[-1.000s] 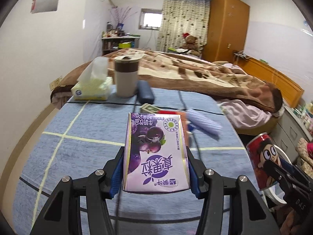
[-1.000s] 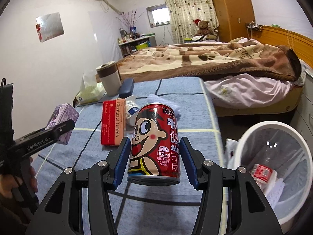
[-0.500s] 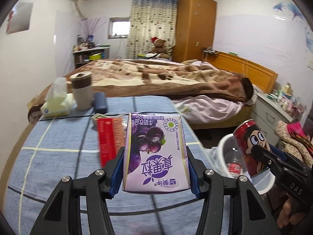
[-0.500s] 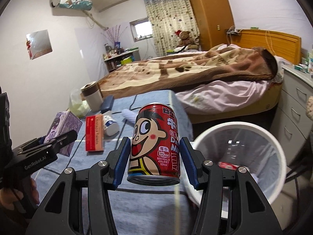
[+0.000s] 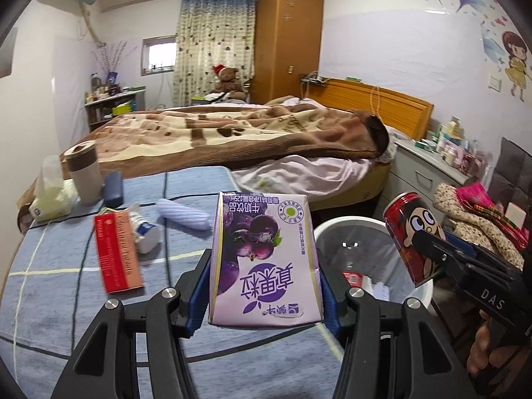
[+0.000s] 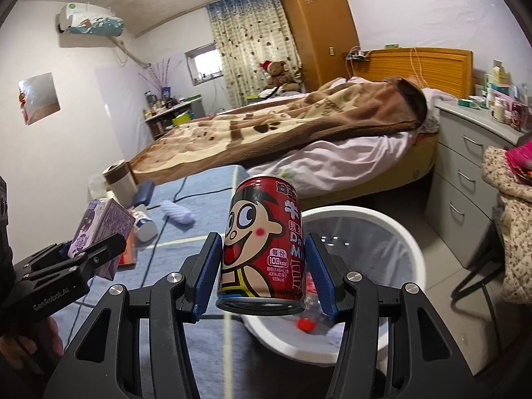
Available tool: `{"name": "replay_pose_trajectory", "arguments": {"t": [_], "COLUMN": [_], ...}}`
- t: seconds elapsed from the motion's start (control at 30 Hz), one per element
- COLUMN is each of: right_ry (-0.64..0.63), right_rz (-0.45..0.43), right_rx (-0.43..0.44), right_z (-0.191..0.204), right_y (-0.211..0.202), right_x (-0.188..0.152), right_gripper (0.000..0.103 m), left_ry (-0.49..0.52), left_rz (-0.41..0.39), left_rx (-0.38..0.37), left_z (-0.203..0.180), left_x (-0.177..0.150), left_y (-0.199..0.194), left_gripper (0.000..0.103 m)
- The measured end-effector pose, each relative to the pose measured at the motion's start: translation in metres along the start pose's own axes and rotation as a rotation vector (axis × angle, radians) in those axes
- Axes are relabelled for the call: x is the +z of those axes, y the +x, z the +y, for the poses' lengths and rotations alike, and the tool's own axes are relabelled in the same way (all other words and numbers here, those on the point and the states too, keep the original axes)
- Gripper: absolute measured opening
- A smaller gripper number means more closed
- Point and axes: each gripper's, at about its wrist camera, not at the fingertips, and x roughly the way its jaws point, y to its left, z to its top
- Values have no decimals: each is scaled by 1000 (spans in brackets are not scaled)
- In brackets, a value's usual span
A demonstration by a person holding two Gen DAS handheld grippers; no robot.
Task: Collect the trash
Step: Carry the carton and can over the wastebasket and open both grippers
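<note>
Holding a carton and a can beside the bin

Gripping a purple drink carton (image 5: 264, 262), the left gripper (image 5: 264, 286) has its jaws pressed on both sides of the box; the carton is upside down to the camera, with grapes pictured, large Chinese characters and "125mL" in small print. The right gripper (image 6: 262, 272) has its jaws clamped on a red can (image 6: 262, 242) that carries a cartoon face, "103kcal" and "145mL" on the label. In the left wrist view the same can sits tilted in a black frame marked "DAS"; in the right wrist view the left gripper's body reads "GenRobot.AI".

A white bin (image 6: 392, 232) stands on the floor just past the right edge of the desk (image 5: 50, 282), with scraps and a red-labelled wrapper inside. The can is held above the bin's near rim; the carton is over the desk's right edge, just beside the bin.

On the blue cloth lie a red tablet box (image 5: 116, 252), lettering blurred, a white bottle (image 5: 144, 232) on its side, and a pale ribbed tube (image 5: 186, 214). Near the far left corner stand a cup (image 5: 83, 173), a dark case (image 5: 113, 188) and a tissue pack (image 5: 53, 199).
</note>
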Motion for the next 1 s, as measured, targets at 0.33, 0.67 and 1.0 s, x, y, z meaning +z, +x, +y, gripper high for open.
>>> {"name": "replay_pose_trajectory", "arguments": {"t": [0.33, 0.67, 1.0], "right_ry": [33, 56, 62], "right_rz": [42, 118, 188], "right_rx": [-60, -81, -95], "right_z": [-42, -68, -83], "right_y": [7, 23, 37], "right_x": [-3, -10, -17], "right_gripper": [53, 53, 53], "left_ry": [55, 95, 121], "left_rz": [53, 128, 189], "left_rx": [-109, -185, -193], "left_z": [-47, -87, -103], "left_x": [-9, -16, -20], "left_y": [28, 66, 103], "left_gripper": [56, 56, 56]}}
